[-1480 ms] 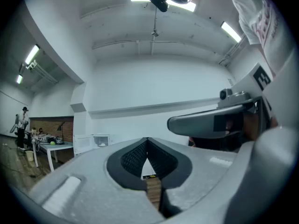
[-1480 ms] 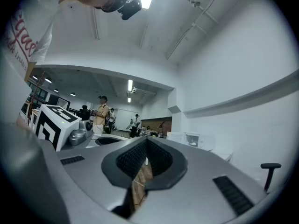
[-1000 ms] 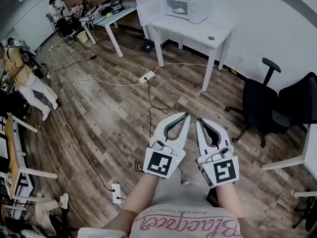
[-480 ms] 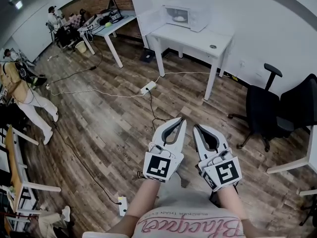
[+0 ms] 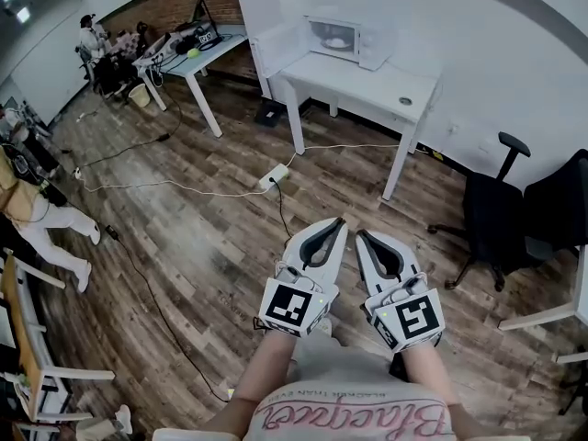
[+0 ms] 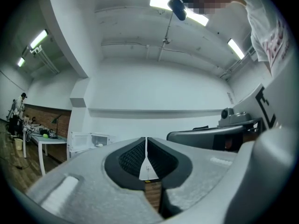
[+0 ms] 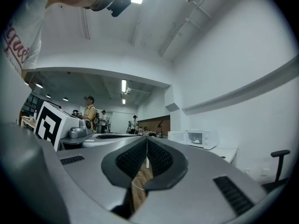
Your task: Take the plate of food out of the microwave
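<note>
Both tongs are pressing shut with nothing between them: the left tongs [image 5: 341, 220] and the right tongs [image 5: 360, 232] are pointing side by side up the middle of the head view, just apart from each other, with their marker cubes sitting by my wrists at lower centre. Each gripper view is showing me the same, the left tongs [image 6: 146, 146] meeting tip to tip and the right tongs [image 7: 146, 149] doing likewise. The plate of food [image 5: 336, 42] is sitting inside the microwave [image 5: 354, 35] at the upper centre of the head view, well apart from both tongs. Its door [image 5: 275, 46] is hanging open to the left, and the microwave is standing at the back left of a white counter [image 5: 367, 79], where a small round thing [image 5: 405, 101] is lying near the right end. From the left gripper view I am seeing the microwave [image 6: 91, 141] at lower left with the plate of food [image 6: 99, 145] as a pale spot inside; from the right gripper view the microwave [image 7: 202, 138] is showing right of centre. Wooden floor [image 5: 211, 237] is stretching between me and the counter, with a power strip [image 5: 274, 175] lying on it. An office chair [image 5: 501, 214] is standing at the right, and a person [image 5: 32, 214] is standing at the left edge.
</note>
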`<control>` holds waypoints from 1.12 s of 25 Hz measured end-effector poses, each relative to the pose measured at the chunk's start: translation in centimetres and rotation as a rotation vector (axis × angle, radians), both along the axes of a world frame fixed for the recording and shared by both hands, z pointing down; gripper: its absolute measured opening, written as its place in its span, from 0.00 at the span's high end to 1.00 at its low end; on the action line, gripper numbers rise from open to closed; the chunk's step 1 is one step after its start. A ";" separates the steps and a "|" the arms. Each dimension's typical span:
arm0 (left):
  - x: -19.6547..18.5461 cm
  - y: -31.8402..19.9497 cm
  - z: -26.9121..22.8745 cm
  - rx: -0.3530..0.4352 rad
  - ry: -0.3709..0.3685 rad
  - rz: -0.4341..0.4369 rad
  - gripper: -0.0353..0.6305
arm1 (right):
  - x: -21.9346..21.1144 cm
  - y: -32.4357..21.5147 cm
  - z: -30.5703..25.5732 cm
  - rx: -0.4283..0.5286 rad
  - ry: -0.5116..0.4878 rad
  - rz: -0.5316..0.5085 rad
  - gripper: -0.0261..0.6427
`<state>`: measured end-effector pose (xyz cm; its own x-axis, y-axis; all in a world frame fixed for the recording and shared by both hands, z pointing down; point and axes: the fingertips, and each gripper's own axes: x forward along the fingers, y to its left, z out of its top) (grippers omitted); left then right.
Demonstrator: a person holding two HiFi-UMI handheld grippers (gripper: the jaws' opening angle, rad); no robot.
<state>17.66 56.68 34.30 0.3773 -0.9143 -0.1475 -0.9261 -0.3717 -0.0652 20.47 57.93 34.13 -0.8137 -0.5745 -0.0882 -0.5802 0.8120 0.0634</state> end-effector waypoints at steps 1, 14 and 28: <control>-0.7 -0.8 -0.1 -0.001 0.000 0.010 0.94 | -0.8 -0.7 -0.1 0.008 0.011 0.007 0.94; -6.9 -5.3 0.4 0.021 -0.009 0.002 0.94 | -6.2 -5.1 1.4 -0.003 0.054 0.053 0.94; -9.1 -10.0 1.8 -0.030 -0.038 -0.003 0.94 | -7.8 -10.6 1.8 -0.005 0.061 0.072 0.94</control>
<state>8.55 46.67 36.08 0.3791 -0.9193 -0.1059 -0.9244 -0.3709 -0.0893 12.65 47.32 35.93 -0.7743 -0.6317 -0.0367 -0.6320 0.7690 0.0959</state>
